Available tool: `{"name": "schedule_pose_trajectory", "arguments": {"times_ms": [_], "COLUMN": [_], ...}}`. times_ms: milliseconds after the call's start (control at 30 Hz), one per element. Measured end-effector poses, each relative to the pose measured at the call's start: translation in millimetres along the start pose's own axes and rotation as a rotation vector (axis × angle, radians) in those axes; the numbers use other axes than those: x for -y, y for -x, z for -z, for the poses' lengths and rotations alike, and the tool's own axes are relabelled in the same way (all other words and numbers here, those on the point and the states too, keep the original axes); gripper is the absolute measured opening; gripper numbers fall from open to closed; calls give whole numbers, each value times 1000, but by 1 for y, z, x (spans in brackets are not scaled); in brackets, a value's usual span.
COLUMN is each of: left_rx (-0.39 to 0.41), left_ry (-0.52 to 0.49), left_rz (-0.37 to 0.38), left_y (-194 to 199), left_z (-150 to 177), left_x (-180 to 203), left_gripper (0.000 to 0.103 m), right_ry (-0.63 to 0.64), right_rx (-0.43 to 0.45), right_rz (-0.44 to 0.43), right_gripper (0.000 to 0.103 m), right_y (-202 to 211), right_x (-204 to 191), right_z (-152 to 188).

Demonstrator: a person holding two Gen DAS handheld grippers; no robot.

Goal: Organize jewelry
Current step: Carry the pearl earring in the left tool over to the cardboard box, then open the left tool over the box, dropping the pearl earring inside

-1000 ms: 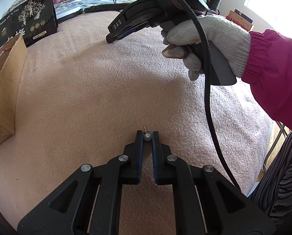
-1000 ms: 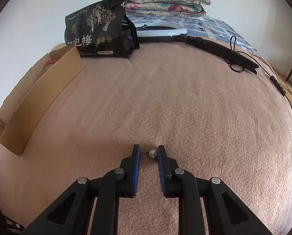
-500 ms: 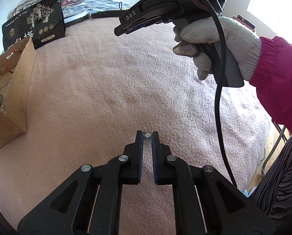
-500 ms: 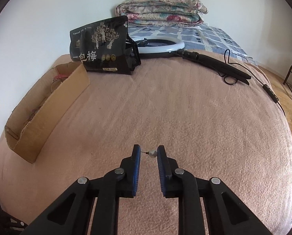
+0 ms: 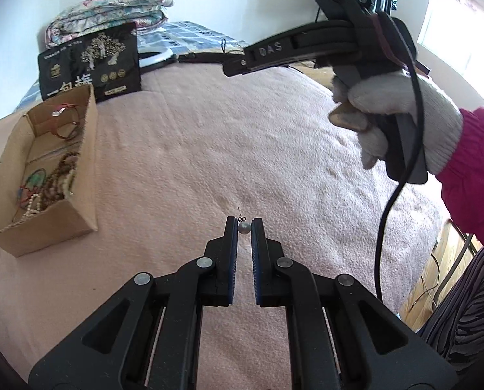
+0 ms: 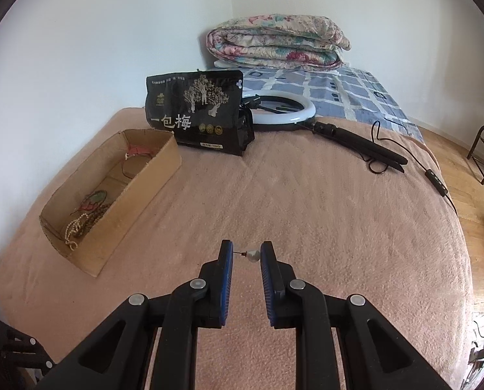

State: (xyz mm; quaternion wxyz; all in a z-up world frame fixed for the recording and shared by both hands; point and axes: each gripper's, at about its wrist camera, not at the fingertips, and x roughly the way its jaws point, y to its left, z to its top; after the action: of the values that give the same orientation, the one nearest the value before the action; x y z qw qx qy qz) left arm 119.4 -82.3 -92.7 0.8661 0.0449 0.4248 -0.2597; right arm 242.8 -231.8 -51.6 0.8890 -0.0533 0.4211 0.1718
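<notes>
Black pouch (image 6: 198, 113) — "一包梅" — gripper "DAS"

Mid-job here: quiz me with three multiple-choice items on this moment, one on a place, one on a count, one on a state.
1. Where does the black pouch stand?
A. inside the cardboard box
B. at the far end of the cardboard box, on the blanket
C. on the folded quilt

2. How many grippers carry an earring?
A. none
B. one
C. two

3. What is the state of the cardboard box?
A. open-topped, beads and cords inside
B. taped shut
C. tipped over

Answers:
1 B, the pouch stands upright just past the box's far wall.
2 C, the left gripper pinches a grey bead earring and the right gripper clamps a pearl earring.
3 A, both views look down on necklaces within.
</notes>
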Motion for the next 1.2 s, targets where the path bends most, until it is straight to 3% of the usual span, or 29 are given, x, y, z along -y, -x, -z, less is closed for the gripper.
{"name": "schedule_pose_trajectory", "arguments": {"times_ms": [267, 733, 1000, 1200], "left_rx": [94, 233, 237, 230], "left_ry": [70, 232, 274, 306], "left_rz": [-55, -205, -279, -277], "left_y": [38, 91, 86, 74], "left_z": [-12, -39, -57, -68], "left_x": [-35, -134, -191, -221], "left_gripper": [6, 6, 6, 6], "right_ry": [7, 3, 13, 14], "right_rx": [49, 92, 99, 93], "right_rz": [-27, -73, -127, -163], "right_gripper": [16, 16, 16, 16], "right_y": [26, 32, 22, 5], "right_x": [-25, -69, -103, -126], "right_z": [-10, -27, -38, -48]}}
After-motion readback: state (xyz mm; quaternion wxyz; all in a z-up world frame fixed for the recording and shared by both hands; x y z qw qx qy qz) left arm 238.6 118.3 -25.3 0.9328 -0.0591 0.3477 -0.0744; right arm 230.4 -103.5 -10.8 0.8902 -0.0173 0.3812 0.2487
